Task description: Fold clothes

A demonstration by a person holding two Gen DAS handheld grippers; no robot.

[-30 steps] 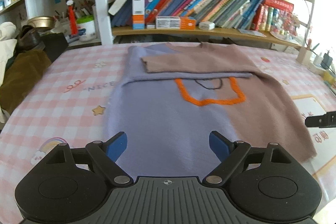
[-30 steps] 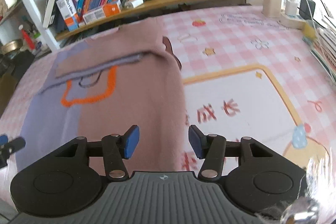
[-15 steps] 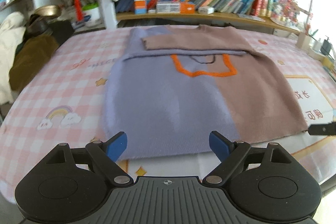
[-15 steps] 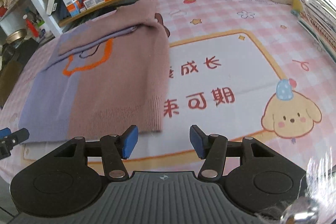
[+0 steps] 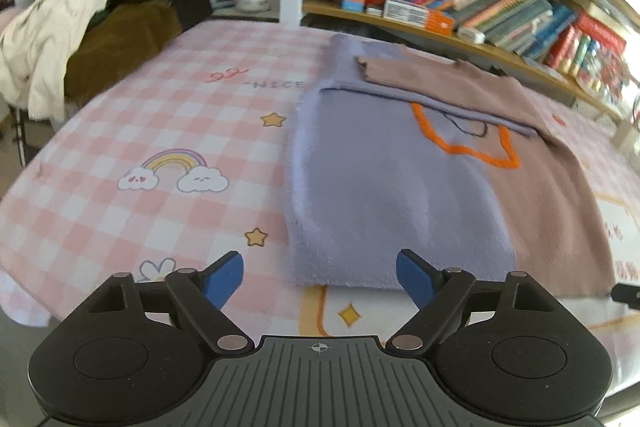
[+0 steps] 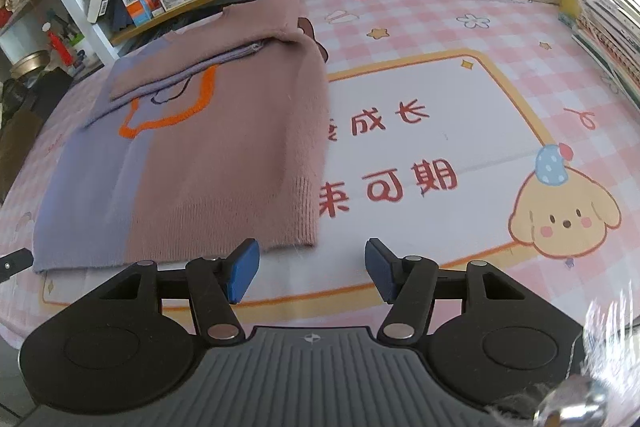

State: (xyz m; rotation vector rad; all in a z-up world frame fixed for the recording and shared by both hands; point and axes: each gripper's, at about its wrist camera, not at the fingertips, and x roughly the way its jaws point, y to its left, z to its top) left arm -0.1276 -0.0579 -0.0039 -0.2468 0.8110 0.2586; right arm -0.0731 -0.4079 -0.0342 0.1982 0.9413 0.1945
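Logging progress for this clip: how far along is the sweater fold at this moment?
Done: both sleeves of the sweater lie folded across its chest, and the body lies flat on the checked cloth. In hand: nothing; the left gripper and right gripper are open, just short of the hem. Left: the lengthwise fold of the body.

sweater [image 5: 392,187] | lilac-mauve, orange outline | flat, sleeves folded across
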